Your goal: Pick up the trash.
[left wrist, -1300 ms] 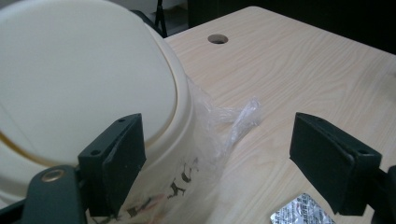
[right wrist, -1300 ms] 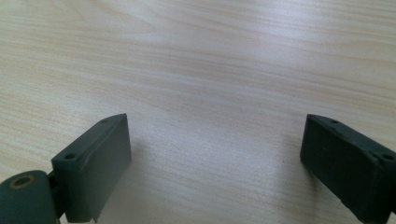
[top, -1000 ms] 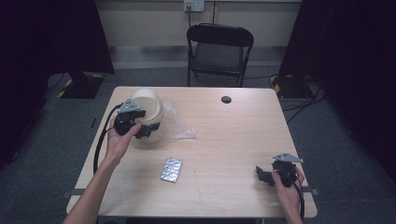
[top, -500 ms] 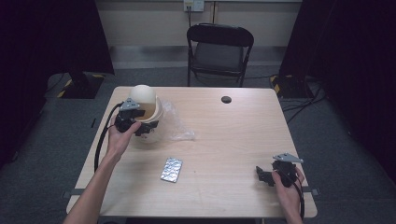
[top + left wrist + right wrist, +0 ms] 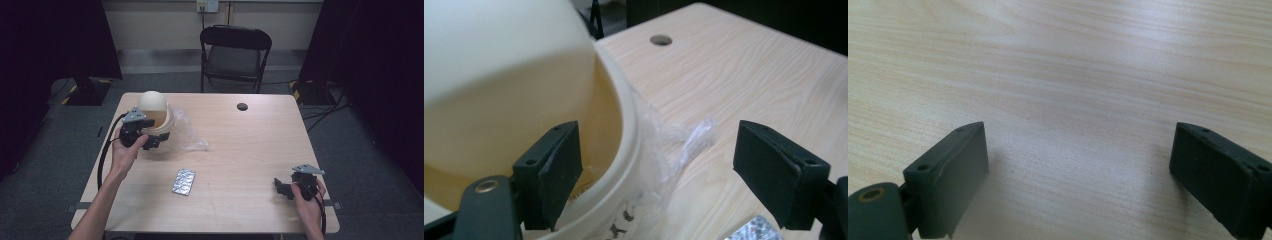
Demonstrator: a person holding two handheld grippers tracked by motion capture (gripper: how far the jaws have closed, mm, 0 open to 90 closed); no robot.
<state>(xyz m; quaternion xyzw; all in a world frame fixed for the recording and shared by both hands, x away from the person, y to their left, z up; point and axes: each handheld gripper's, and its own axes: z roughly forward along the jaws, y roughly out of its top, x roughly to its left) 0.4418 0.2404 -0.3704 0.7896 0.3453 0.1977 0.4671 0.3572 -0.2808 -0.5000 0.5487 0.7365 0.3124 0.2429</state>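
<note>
A cream bowl (image 5: 162,125) stands at the table's far left with a cream dome (image 5: 152,103) tilted over it. My left gripper (image 5: 154,140) is open at the bowl's near side. In the left gripper view the bowl's rim (image 5: 626,165) runs between the wide-apart jaws, one jaw inside and one outside. Crumpled clear plastic (image 5: 189,134) lies against the bowl's right side, also visible as clear plastic (image 5: 674,145) between the jaws. My right gripper (image 5: 286,189) rests open near the front right corner, and the right gripper (image 5: 1075,170) has bare wood between its jaws.
A silver blister pack (image 5: 183,181) lies front of centre, and its corner (image 5: 754,231) shows by the left jaw. A small dark round spot (image 5: 242,106) sits at the table's far middle. A black folding chair (image 5: 235,52) stands beyond the far edge.
The cream dome has tipped over the bowl, whose open rim showed a second ago. My left hand shifted slightly at the bowl. The right gripper has stayed put.
</note>
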